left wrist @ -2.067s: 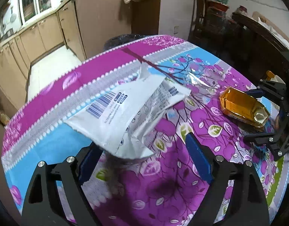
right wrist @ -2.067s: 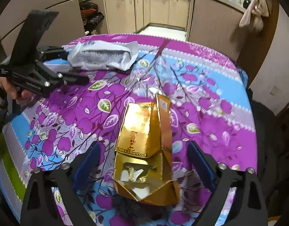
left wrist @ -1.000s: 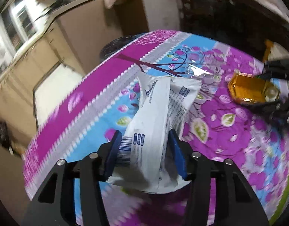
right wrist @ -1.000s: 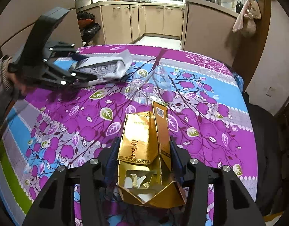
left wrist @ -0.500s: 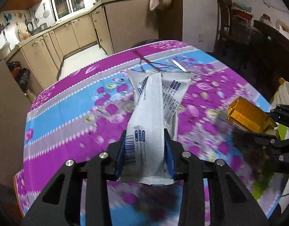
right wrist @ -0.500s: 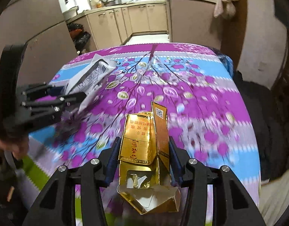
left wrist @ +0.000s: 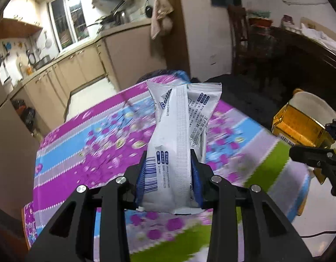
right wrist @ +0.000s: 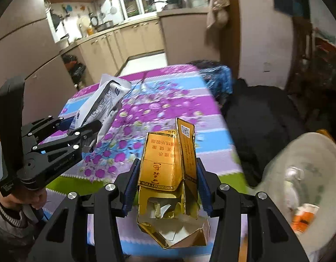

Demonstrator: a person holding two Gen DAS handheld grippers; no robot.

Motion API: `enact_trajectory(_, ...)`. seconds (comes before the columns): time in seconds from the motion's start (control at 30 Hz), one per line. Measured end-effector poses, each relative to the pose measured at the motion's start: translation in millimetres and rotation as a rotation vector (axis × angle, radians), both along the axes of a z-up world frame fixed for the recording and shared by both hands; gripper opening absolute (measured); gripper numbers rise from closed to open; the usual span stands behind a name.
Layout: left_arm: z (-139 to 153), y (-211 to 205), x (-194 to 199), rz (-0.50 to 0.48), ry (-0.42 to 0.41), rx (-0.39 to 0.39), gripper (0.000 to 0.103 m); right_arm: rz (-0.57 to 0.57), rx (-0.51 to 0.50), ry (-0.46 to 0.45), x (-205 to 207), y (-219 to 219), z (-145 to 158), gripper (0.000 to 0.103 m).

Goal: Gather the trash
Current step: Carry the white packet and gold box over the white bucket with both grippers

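The left gripper [left wrist: 169,175] is clamped on a crumpled white plastic wrapper with blue print [left wrist: 178,135], lifted clear above the purple floral tablecloth [left wrist: 84,135] at frame centre. Its jaws have just been closing on the wrapper. The right gripper [right wrist: 165,187] pinches a torn gold cardboard cigarette box [right wrist: 168,170], low centre of its view. The thin film could slide out of the narrow pinch. The box's ripped bottom might spill scraps short of the white bin [right wrist: 321,159] at right.
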State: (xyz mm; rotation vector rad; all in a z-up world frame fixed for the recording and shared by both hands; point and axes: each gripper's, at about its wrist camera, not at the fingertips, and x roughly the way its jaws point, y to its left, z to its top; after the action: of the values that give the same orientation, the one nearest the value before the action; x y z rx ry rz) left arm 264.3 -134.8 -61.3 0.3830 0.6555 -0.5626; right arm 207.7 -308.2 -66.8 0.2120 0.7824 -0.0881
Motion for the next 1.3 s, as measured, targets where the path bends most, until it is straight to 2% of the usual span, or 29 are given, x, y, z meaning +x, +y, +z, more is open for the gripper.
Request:
enact_trajectory(0.3, 21.0, -69.9, -49.0, -0.155, -0.057, 0.016, 0.034, -0.155, -0.047, -0.029, -82.7, -66.8, 48.9, 0.050)
enact_trajectory(0.57, 34.6, -144.6, -82.9, -0.293, -0.095, 0.038, 0.034, -0.311, -0.051, -0.001, -142.7, -142.2, 69.1, 0.050)
enact_trajectory(0.77, 34.1, -198.7, -113.5, -0.377, -0.115, 0.065, 0.034, -0.421, -0.036, 0.033, -179.2, -205.6, 65.3, 0.050)
enact_trajectory(0.93, 24.9, -227.5, -124.0, -0.417, -0.116, 0.090, 0.034, -0.471, -0.028, 0.064, -192.1, -242.7, 52.2, 0.050)
enact_trajectory(1.3, 5.4, -260.4, -126.9, -0.440, -0.101, 0.139, 0.034, -0.493, 0.001, 0.104, -179.2, -267.4, 23.3, 0.050)
